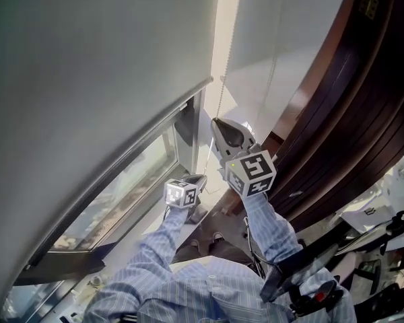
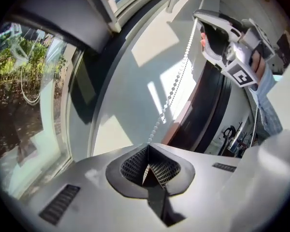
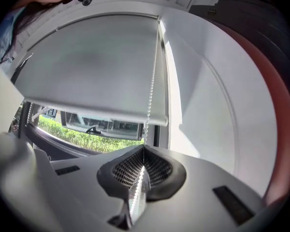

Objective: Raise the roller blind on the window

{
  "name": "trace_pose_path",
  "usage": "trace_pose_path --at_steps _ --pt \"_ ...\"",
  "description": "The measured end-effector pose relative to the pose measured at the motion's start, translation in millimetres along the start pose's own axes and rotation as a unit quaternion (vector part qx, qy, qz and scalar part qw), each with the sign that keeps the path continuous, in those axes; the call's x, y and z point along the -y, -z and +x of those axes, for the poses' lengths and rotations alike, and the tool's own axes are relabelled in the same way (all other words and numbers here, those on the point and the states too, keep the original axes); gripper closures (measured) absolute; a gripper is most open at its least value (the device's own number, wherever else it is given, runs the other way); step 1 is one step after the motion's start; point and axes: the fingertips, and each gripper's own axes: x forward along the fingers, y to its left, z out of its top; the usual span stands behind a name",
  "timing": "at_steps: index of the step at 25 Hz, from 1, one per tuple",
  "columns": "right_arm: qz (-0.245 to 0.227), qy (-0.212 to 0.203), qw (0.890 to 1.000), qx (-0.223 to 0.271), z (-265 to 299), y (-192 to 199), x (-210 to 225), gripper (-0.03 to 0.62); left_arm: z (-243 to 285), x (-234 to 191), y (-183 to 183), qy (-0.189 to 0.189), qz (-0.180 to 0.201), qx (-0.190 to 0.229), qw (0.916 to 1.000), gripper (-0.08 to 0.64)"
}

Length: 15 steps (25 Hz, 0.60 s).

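Note:
The grey roller blind (image 1: 101,66) covers most of the window, and its bottom bar (image 3: 87,112) hangs above a strip of bare glass. A white bead chain (image 1: 221,96) drops along the blind's right edge. My right gripper (image 1: 214,121) is shut on the chain, which passes between its pads (image 3: 143,148) and runs up to the blind's top (image 3: 157,28). Lower down, my left gripper (image 1: 203,177) is shut on the same bead chain (image 2: 176,81), gripped at its tips (image 2: 148,146). In the left gripper view the right gripper (image 2: 197,17) is above, at the chain's upper end.
A dark wooden panel (image 1: 350,113) rises close on the right. A white wall (image 3: 203,105) adjoins the window frame. The white sill (image 2: 135,81) lies below, with greenery behind the glass (image 2: 19,81). Black equipment (image 1: 384,227) stands on the floor at the right.

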Motion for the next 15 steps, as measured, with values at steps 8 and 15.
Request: trace_pose_path --at_steps 8,15 --pt "0.026 0.03 0.996 -0.074 -16 112 -14 0.588 -24 -12 84 -0.033 0.017 -0.037 0.9986 0.551" --pt "0.043 0.026 0.996 -0.074 -15 113 -13 0.588 -114 47 -93 -0.012 0.1 0.208 0.9729 0.471"
